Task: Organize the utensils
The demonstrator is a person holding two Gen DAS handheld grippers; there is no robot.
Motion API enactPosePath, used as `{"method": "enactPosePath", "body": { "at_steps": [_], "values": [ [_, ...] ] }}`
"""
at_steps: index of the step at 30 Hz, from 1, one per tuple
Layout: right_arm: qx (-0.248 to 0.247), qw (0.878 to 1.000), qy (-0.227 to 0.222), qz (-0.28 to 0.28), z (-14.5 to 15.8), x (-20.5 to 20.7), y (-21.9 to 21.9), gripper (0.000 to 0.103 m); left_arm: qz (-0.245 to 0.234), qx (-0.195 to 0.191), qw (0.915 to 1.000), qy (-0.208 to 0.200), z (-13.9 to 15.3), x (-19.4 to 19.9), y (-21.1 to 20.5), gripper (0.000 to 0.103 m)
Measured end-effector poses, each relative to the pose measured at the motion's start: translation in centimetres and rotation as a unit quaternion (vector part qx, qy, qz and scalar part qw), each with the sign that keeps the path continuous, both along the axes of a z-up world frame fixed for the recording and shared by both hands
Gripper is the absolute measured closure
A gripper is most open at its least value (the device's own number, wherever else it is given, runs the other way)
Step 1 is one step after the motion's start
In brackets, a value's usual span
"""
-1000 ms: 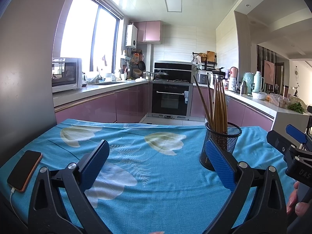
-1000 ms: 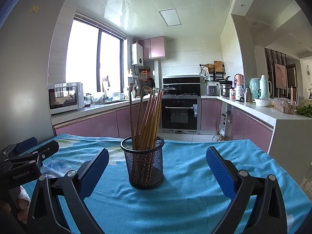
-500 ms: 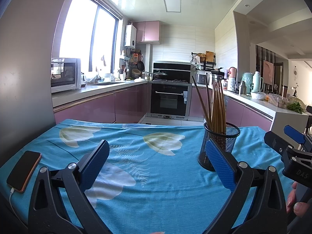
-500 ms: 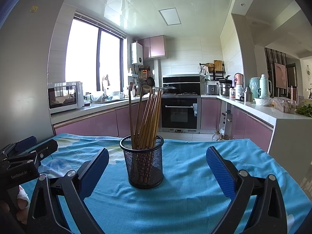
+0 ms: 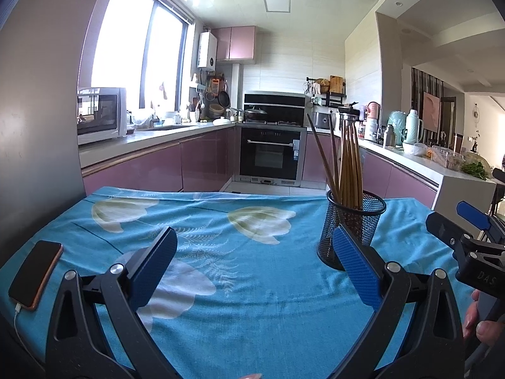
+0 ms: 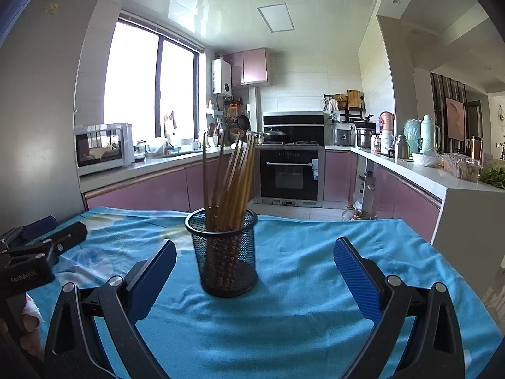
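**Chopsticks gathered, grippers held back**

Slightly nearer than a second ago, the mesh holder is seen in the left wrist view near the table's far right edge, partly hidden behind the released, empty left gripper. A phone lies at the left edge.

In the right wrist view, the chopsticks are seen upright inside; the right gripper is held spread and empty. Chopstick tips are blurred.

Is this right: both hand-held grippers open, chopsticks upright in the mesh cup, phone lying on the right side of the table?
Not quite: the phone lies on the left side of the table, at its edge, as the left wrist view shows. The rest holds: left hand-held gripper and right hand-held gripper are open, chopsticks upright in the mesh cup.
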State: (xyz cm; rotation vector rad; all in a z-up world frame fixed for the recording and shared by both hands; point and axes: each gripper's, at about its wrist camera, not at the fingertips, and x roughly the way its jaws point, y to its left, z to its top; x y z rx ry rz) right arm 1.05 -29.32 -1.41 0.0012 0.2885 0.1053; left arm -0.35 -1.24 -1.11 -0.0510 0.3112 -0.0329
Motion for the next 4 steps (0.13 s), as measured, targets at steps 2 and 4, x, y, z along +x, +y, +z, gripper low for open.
{"method": "enactPosePath", "body": {
  "at_steps": [2, 4],
  "values": [
    [-0.013, 0.999, 0.039, -0.022, -0.6, 1.5, -1.4, 0.006, 0.007, -0.001, 0.9998, 0.021, -0.2, 0.9, 0.5, 0.006],
    [-0.019, 0.994, 0.100, -0.043, -1.6, 3.8, -3.8, 0.006, 0.007, -0.004, 0.9986, 0.052, -0.5, 2.1, 1.4, 0.006]
  ]
}}
